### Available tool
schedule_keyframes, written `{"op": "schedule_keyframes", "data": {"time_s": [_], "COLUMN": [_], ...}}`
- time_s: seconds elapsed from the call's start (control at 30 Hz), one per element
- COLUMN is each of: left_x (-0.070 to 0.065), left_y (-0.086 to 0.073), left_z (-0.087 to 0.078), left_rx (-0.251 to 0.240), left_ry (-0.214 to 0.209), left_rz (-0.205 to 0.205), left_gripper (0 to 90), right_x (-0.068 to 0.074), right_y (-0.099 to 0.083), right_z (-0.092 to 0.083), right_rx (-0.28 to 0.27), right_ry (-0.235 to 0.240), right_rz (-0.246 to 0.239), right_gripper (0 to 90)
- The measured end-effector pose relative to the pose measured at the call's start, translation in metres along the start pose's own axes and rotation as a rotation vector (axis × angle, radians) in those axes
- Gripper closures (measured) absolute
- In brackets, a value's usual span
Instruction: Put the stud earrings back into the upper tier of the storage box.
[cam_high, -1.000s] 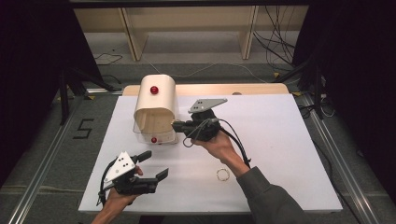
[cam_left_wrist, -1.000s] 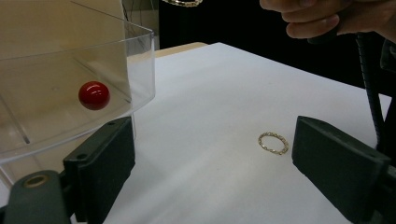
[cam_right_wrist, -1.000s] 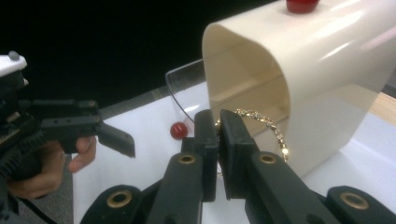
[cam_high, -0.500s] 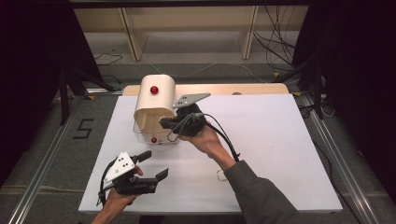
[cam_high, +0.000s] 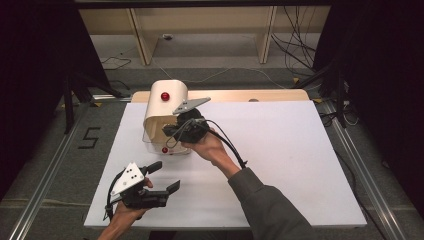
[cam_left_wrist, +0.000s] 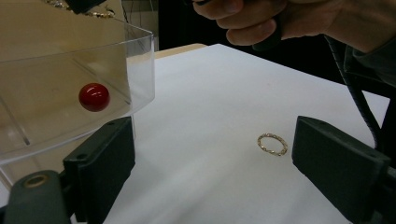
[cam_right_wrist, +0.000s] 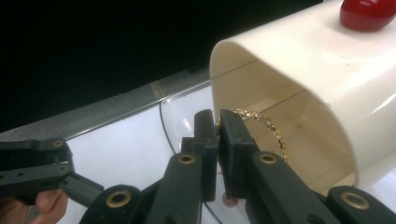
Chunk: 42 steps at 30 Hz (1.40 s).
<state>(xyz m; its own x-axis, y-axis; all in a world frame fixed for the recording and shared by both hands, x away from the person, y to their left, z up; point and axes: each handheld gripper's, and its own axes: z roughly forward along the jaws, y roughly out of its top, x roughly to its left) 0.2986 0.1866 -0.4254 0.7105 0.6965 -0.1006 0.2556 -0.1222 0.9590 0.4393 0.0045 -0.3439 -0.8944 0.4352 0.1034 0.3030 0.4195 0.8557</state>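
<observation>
A cream box (cam_high: 159, 111) with a red knob (cam_high: 164, 96) on top stands at the table's back left. Its clear drawer (cam_left_wrist: 135, 70), with a red knob (cam_left_wrist: 94, 96) on the front, is pulled out. My right gripper (cam_high: 168, 133) is shut on a gold chain bracelet (cam_right_wrist: 273, 127), which hangs at the box's opening above the drawer; the right gripper view shows the jaws (cam_right_wrist: 217, 122) pinching it. Part of that chain (cam_left_wrist: 95, 13) dangles over the drawer's rim. My left gripper (cam_high: 166, 176) rests open at the front left with nothing between its jaws (cam_left_wrist: 215, 136).
A second gold bracelet (cam_left_wrist: 272, 143) lies flat on the white table (cam_high: 300, 150) to the right of the drawer. A wooden strip (cam_high: 240, 95) runs along the table's far edge. Floor rails flank both sides.
My right gripper has carried the gold bracelet leftwards, from over the table to the box's opening above the drawer. The left gripper has stayed where it was.
</observation>
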Motion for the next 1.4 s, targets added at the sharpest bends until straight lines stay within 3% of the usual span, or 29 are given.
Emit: {"op": "schedule_keyframes", "data": {"time_s": [0.2, 0.27, 0.37, 0.4, 0.9, 1.13, 1.4], "left_x": [0.000, 0.000, 0.000, 0.000, 0.000, 0.000, 0.000], "left_y": [0.000, 0.000, 0.000, 0.000, 0.000, -0.001, -0.001], "left_z": [0.000, 0.000, 0.000, 0.000, 0.000, 0.001, 0.001], "left_rx": [0.001, 0.001, 0.000, 0.001, 0.003, 0.006, 0.009], "left_ry": [0.000, -0.001, -0.001, -0.001, 0.000, 0.001, 0.001], "left_rz": [0.000, 0.001, -0.002, -0.001, 0.002, 0.002, 0.003], "left_gripper": [12.8, 12.8, 12.8, 12.8, 12.8, 12.8, 12.8], "right_x": [-0.003, -0.005, -0.006, -0.005, 0.002, -0.001, -0.008], "right_y": [-0.003, -0.004, -0.005, -0.004, -0.002, -0.019, -0.044], "right_z": [0.008, 0.011, 0.011, 0.008, -0.041, -0.067, -0.092], "right_rx": [0.029, 0.046, 0.052, 0.044, -0.065, -0.109, -0.115], "right_ry": [-0.004, 0.016, 0.029, 0.035, 0.034, 0.035, -0.005], "right_rz": [0.011, 0.036, 0.038, 0.048, 0.025, 0.035, 0.051], "right_gripper": [85.4, 72.9, 66.3, 58.9, 41.5, 37.8, 34.9]}}
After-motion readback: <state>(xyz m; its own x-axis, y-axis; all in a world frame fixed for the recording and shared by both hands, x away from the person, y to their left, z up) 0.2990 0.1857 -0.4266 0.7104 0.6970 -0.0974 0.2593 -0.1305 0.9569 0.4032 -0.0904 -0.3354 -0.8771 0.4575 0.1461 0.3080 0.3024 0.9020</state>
